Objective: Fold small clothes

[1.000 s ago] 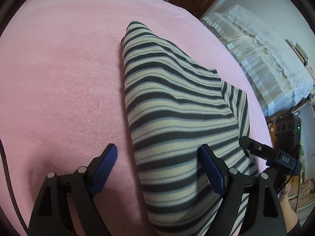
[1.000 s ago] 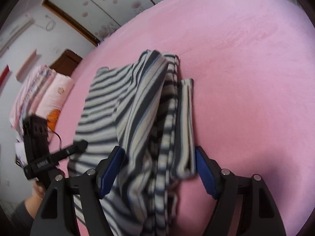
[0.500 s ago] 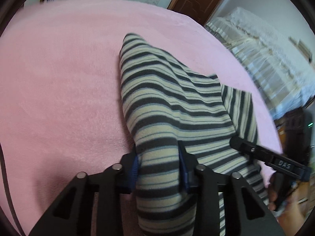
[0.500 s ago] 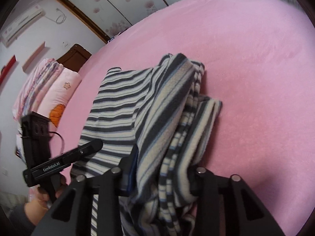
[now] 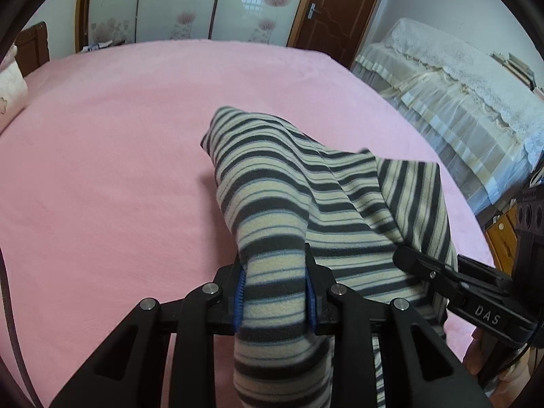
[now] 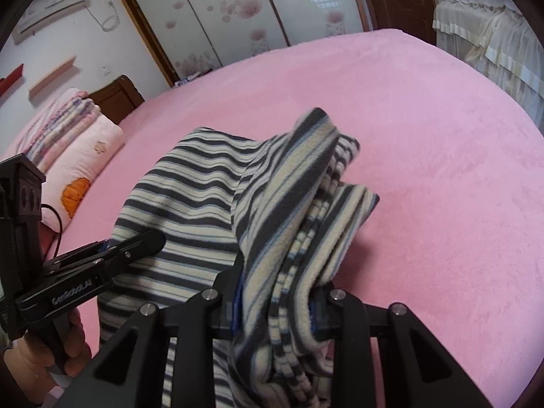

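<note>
Fold step in hand: near edge of the cream-and-charcoal striped fleece garment is pinched at two points and raised off the pink plush bed. Left gripper and right gripper fingers, just closed, are clamped on bunched fabric. Next, judged: edge to be carried forward evenly, both grips kept level.

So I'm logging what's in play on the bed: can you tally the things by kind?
Striped garment: 1
Grippers, left gripper and right gripper, both clamped on the garment: 2
Pillows at the headboard: 2
Pink bed cover: 1
Total: 6
</note>
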